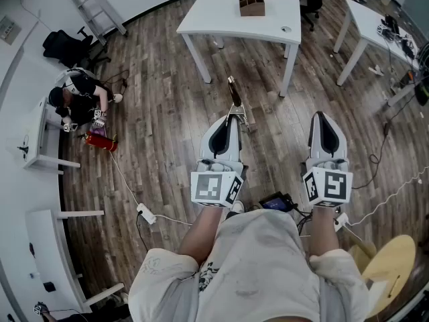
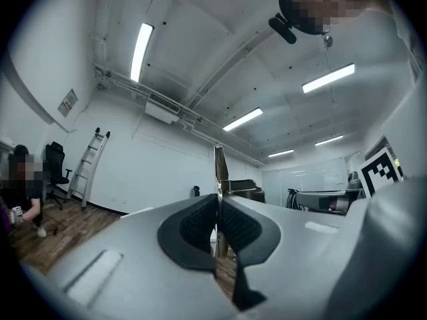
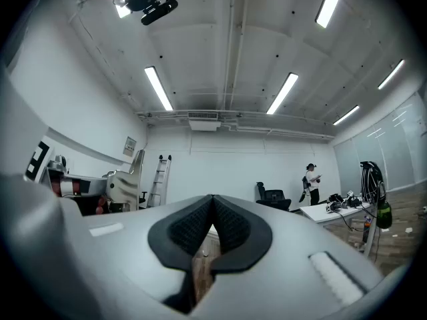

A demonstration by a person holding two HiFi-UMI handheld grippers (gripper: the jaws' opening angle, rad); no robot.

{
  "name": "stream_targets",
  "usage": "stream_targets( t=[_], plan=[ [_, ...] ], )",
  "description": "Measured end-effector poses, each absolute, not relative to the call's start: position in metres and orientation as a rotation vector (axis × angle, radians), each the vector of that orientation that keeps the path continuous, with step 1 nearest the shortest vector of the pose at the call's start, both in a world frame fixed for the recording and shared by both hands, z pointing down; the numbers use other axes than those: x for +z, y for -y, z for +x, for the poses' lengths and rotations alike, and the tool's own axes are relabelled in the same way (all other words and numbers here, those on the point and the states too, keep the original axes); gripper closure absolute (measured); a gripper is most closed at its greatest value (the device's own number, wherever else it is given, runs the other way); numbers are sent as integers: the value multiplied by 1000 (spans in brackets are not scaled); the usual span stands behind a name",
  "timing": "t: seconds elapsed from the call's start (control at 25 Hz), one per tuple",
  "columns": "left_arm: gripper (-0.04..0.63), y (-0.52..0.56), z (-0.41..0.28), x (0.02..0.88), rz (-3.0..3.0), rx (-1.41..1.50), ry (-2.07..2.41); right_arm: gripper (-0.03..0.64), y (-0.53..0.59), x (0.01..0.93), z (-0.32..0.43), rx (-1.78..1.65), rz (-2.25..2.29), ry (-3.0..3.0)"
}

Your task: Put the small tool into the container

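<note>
The small tool (image 1: 235, 104) is a thin brass-coloured blade. It sticks forward out of my left gripper (image 1: 230, 119), which is shut on it above the wooden floor. In the left gripper view the tool (image 2: 219, 169) rises straight up from between the closed black pads (image 2: 199, 224). My right gripper (image 1: 322, 117) hangs level beside it, shut, with nothing between its pads (image 3: 235, 225). The container (image 1: 252, 3), a brown open box with dividers, stands on the white table (image 1: 221, 19) well ahead of both grippers.
A second white table (image 1: 371, 20) with clutter stands at the far right. Cables and a power strip (image 1: 145, 214) lie on the floor. A person (image 1: 79, 98) crouches at the left by a red object (image 1: 102, 141). A ladder (image 1: 90, 3) leans at the back left.
</note>
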State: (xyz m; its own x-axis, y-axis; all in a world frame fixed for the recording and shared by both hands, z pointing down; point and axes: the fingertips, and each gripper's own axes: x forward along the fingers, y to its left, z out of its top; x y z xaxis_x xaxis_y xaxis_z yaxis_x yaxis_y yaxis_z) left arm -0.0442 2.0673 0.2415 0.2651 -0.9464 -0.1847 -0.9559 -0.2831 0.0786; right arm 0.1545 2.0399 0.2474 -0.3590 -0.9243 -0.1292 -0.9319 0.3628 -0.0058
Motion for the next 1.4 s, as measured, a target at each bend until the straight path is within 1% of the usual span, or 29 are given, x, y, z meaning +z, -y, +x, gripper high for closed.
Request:
stream_targets(
  t=[0.28, 0.56, 0.76, 0.88, 1.0, 1.2, 1.4],
  plan=[
    [572, -2071, 31, 243, -2451, 278, -1865, 614, -2042, 253, 226, 109, -1700, -2509],
    [572, -2052, 133, 269, -2430, 269, -1893, 613, -2017, 282, 331, 71, -1665, -2530],
    [572, -2009, 160, 294, -2419, 261, -1920, 612, -1972, 312, 367, 54, -1675, -2538],
    [572, -1967, 155, 310, -2422, 260, -1929, 612, -1931, 329, 366, 40, -1686, -2541],
    [572, -1903, 131, 323, -2436, 264, -1922, 613, -1870, 340, 344, 56, -1706, -2532],
    [572, -1774, 61, 326, -2466, 264, -1910, 612, -1748, 339, 275, 81, -1750, -2520],
    [572, -1644, -33, 311, -2492, 262, -1905, 612, -1621, 321, 181, 92, -1779, -2518]
  ],
)
